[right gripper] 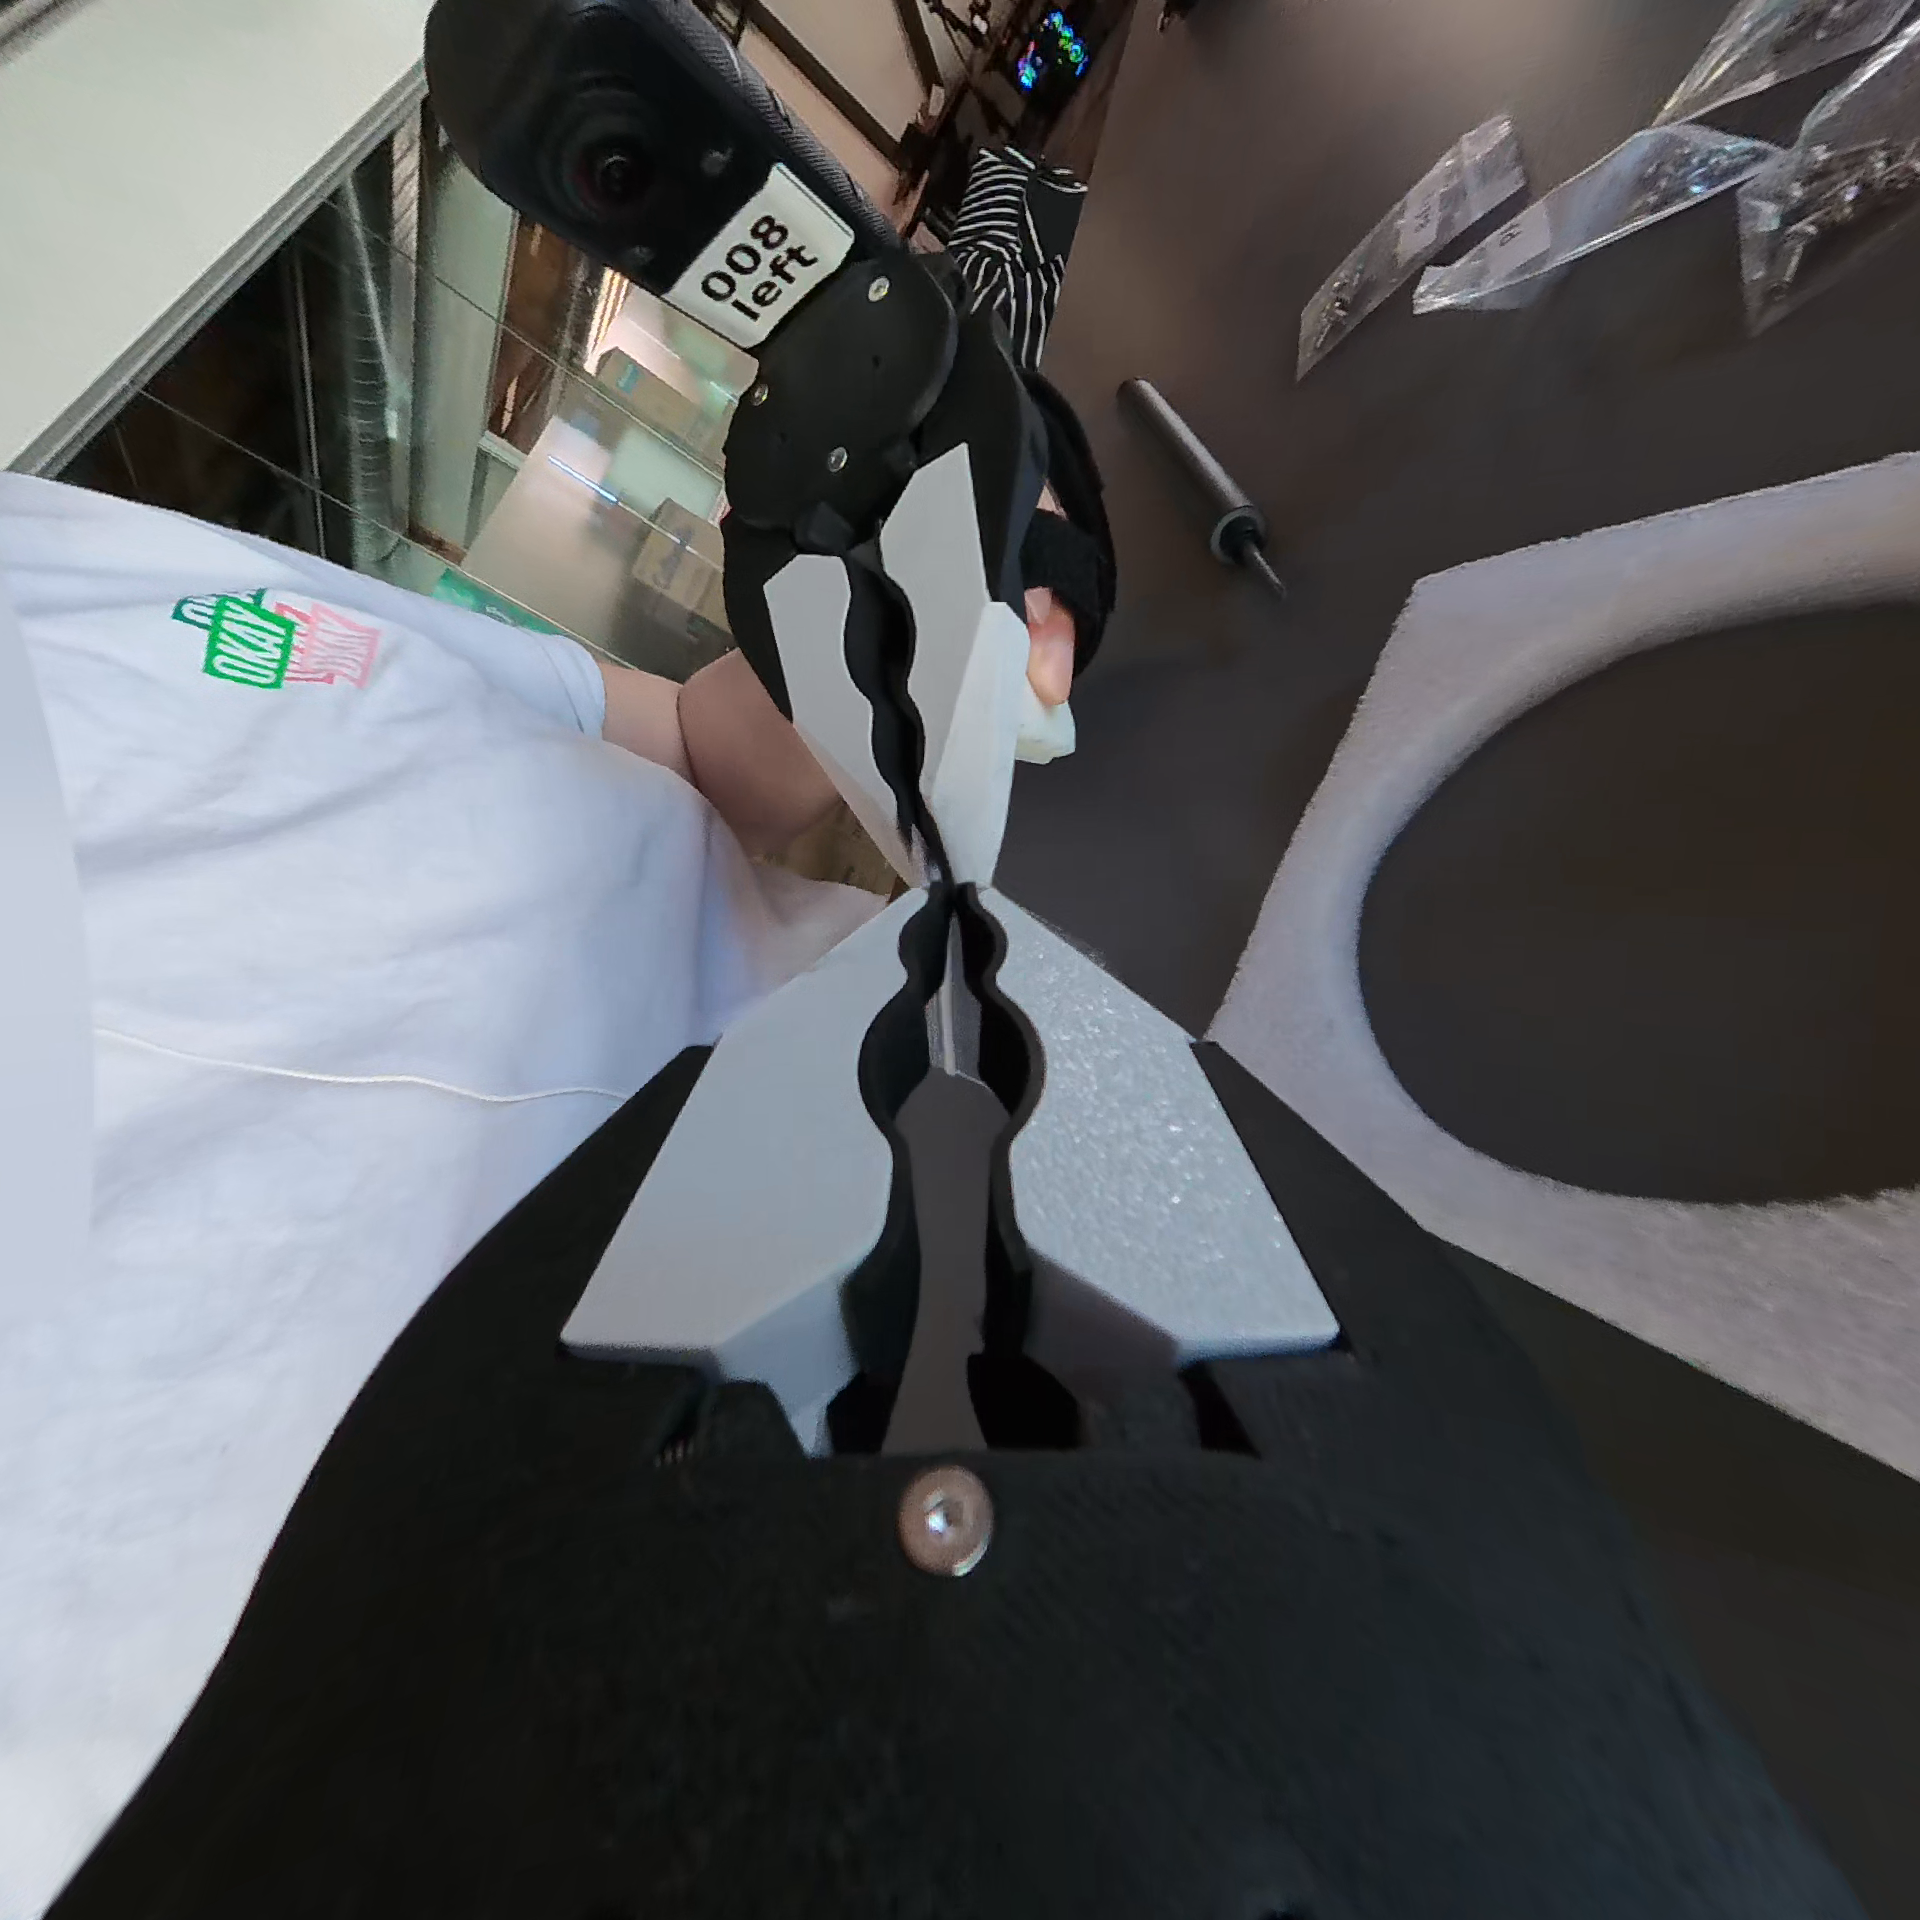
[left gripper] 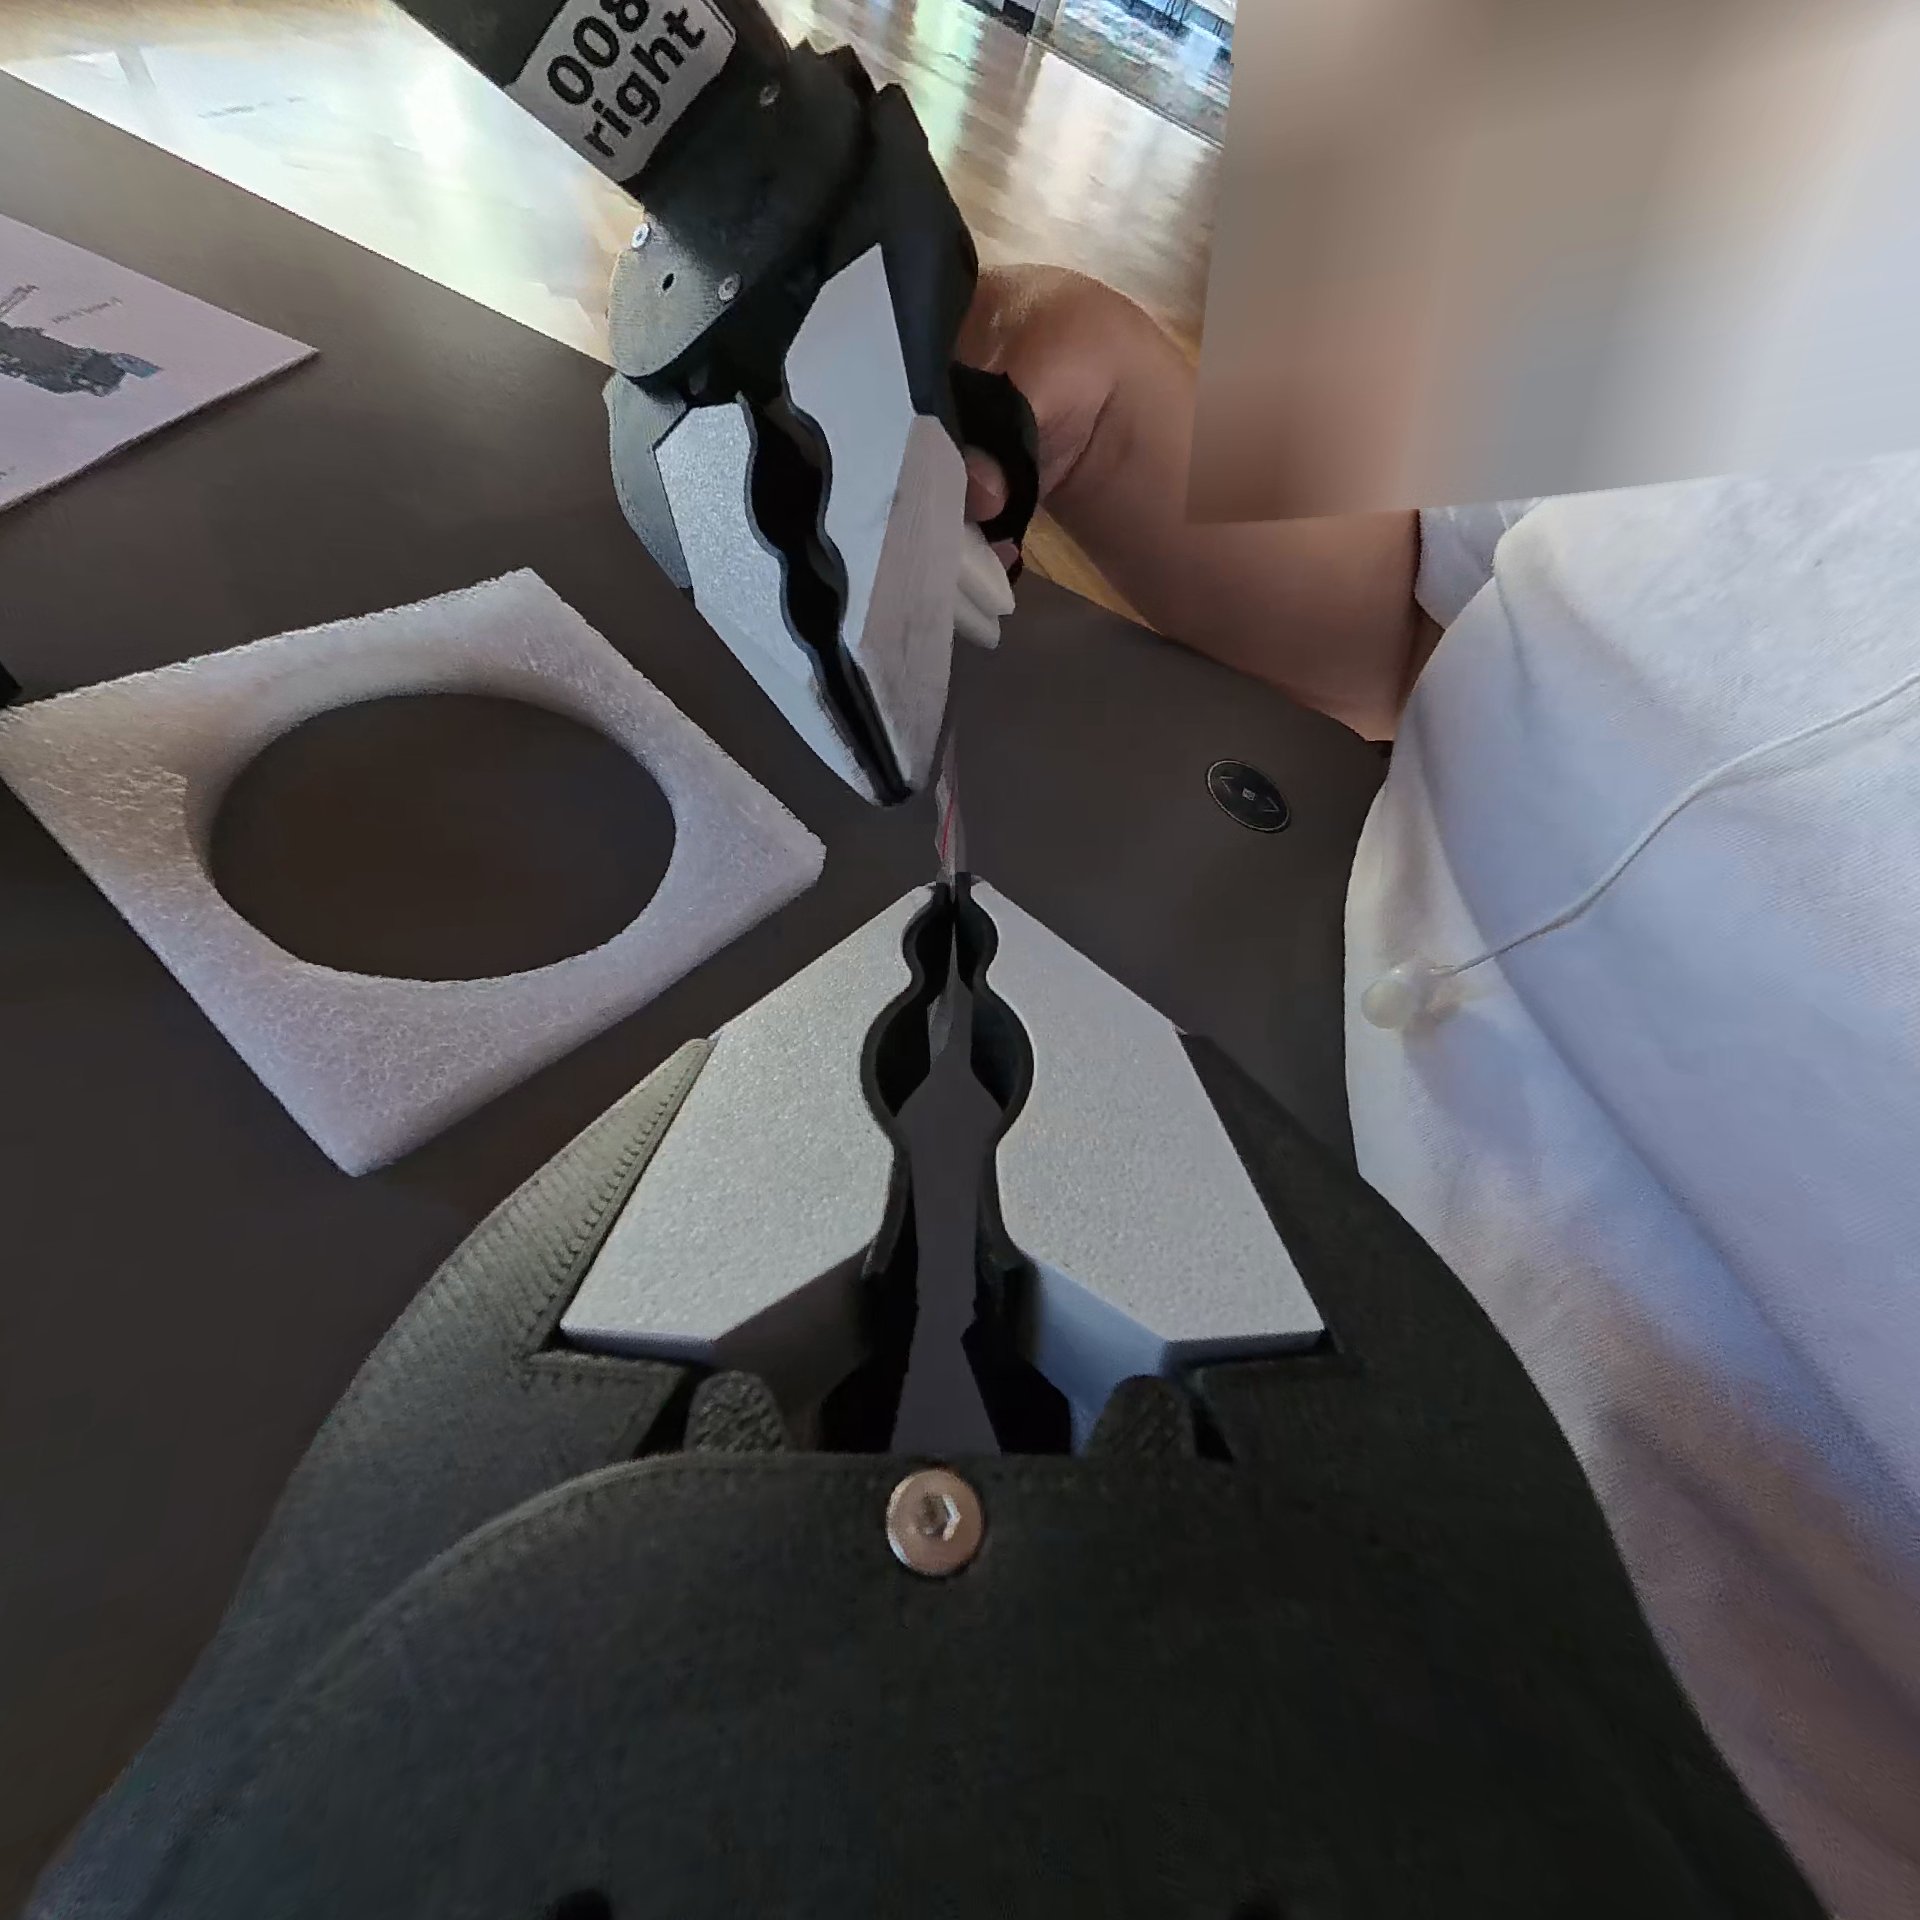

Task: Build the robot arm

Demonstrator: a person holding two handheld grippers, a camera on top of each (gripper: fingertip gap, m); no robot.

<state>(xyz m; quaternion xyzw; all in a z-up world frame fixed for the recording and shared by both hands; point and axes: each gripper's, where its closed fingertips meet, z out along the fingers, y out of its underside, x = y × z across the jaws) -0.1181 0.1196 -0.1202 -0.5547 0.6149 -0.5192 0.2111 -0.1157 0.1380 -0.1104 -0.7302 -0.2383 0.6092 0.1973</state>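
White foam lies on my dark table; my left gripper and right gripper both pinch one thin strip stretched between them.

My left gripper has matt black printed plastic, finely ribbed, with grainy pale grey fingers and a shiny metal screw. My right gripper looks the same, its grey faces faintly sparkling. The foam sheet is white and rough-pored. The table is smooth, matt dark brown. The plastic bags are clear and glossy. The shirt is soft white cloth.
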